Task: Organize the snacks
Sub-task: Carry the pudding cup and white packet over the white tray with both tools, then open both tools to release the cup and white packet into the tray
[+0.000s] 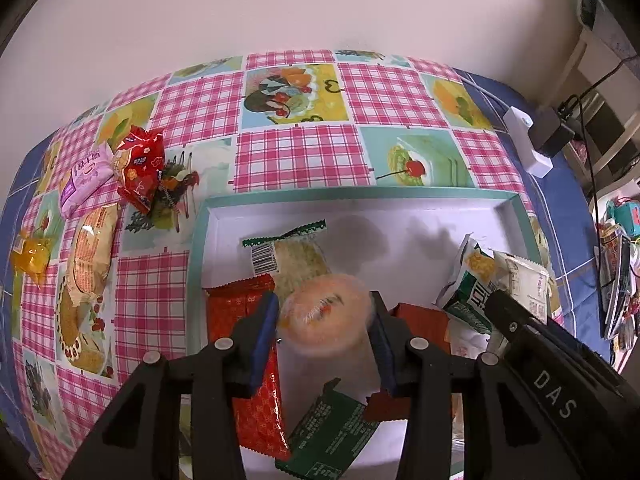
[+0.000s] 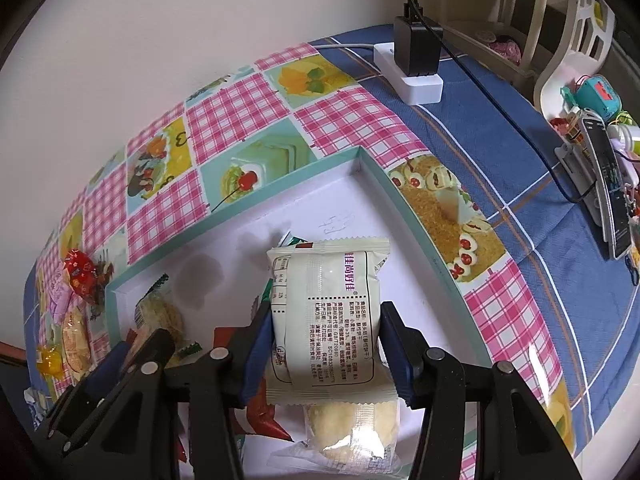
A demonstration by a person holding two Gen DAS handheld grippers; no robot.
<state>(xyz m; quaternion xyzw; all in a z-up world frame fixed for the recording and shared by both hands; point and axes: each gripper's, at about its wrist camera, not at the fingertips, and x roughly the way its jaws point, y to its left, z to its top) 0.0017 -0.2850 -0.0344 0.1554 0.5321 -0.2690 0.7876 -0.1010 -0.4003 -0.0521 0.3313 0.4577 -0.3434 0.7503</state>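
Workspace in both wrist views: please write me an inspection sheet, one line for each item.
Surface: table under a checked picture cloth and a blue cloth.
Job's things: teal-rimmed white tray with packets; four snacks left on the cloth, including a red packet.
Clutter: phone on a stand, toys.
Grippers: left gripper around a round orange snack; right gripper clamps a cream packet.
Cables: power strip, black adapter, black cable.
Surroundings: pale wall, shelves.

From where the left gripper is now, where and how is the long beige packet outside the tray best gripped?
Grip the long beige packet across its narrow middle, coming from above. It lies flat on the tablecloth, its long sides free, so the fingers probably span the short width best.
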